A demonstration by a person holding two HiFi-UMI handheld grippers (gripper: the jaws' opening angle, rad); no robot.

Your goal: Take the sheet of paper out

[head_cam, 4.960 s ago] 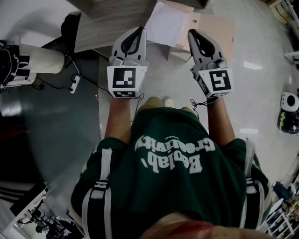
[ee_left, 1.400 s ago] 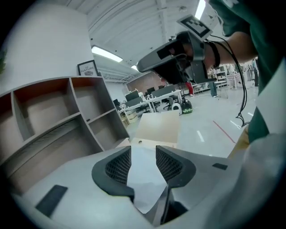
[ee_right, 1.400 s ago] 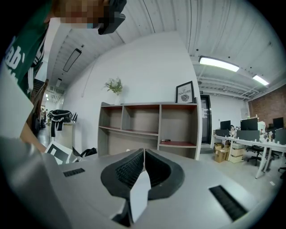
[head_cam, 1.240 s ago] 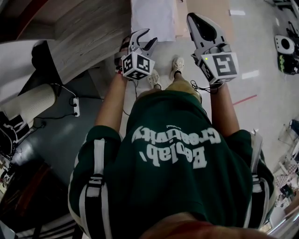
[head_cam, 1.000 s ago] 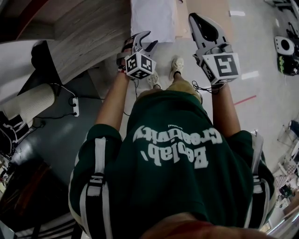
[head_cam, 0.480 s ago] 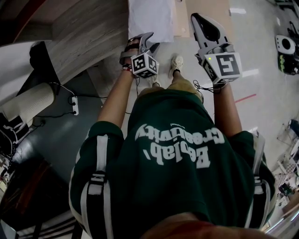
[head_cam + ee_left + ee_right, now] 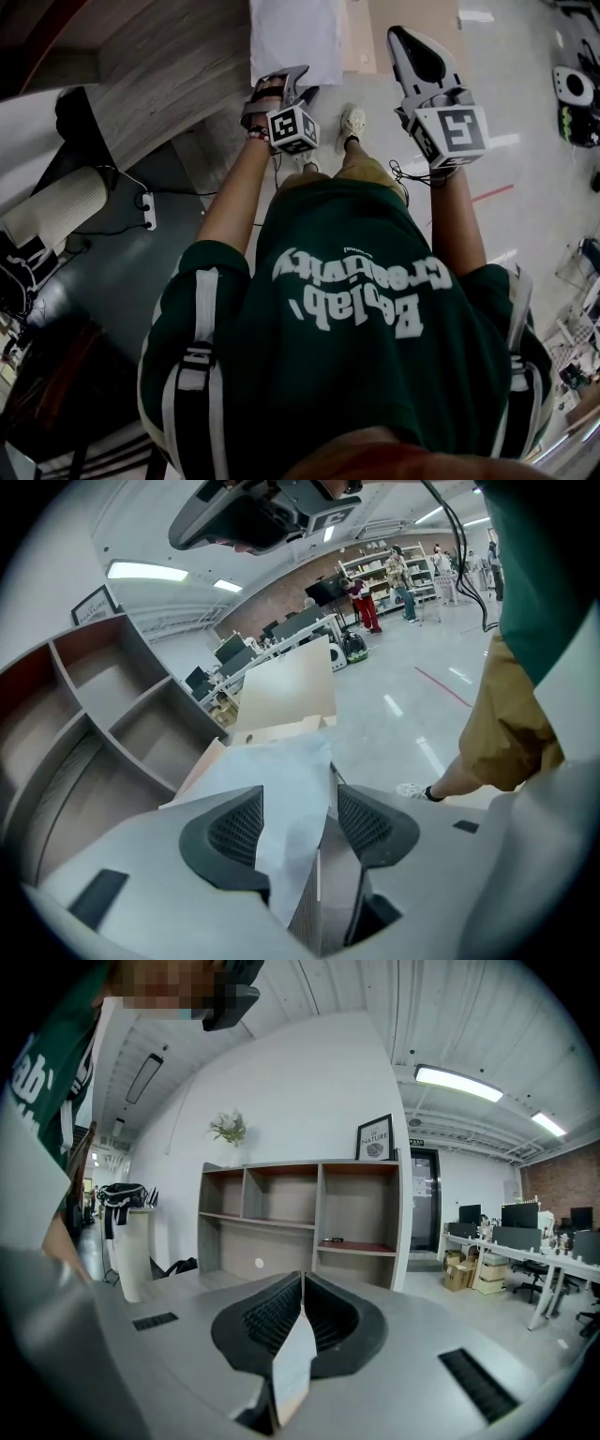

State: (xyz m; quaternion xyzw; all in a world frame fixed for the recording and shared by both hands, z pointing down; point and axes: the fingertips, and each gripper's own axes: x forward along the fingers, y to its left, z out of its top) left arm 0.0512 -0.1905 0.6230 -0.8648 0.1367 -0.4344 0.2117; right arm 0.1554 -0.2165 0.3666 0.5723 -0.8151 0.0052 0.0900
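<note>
**Left grip let go – sheet is loose**

My left hand-held gripper has just been opening and now stands wide. The sheet of paper still runs between the jaws, its near corner down in the throat. Neither pad clamps it; at most it leans on the left one. That hand also sits lower than a second ago, nearer the floor.

Sheet position: in no compartment of the shelf unit. It is spread over the left edge of the tan board ahead of me, with its near edge at my left jaws. I can't tell whether it lies fully flat.

My right hand-held gripper has its jaws together, is held roughly level and is well clear of the sheet.

My read: extraction looks done and this is the put-down. What's left is backing the left one out. The risk is that the ribbed pad catches the corner and drags the paper along.
</note>
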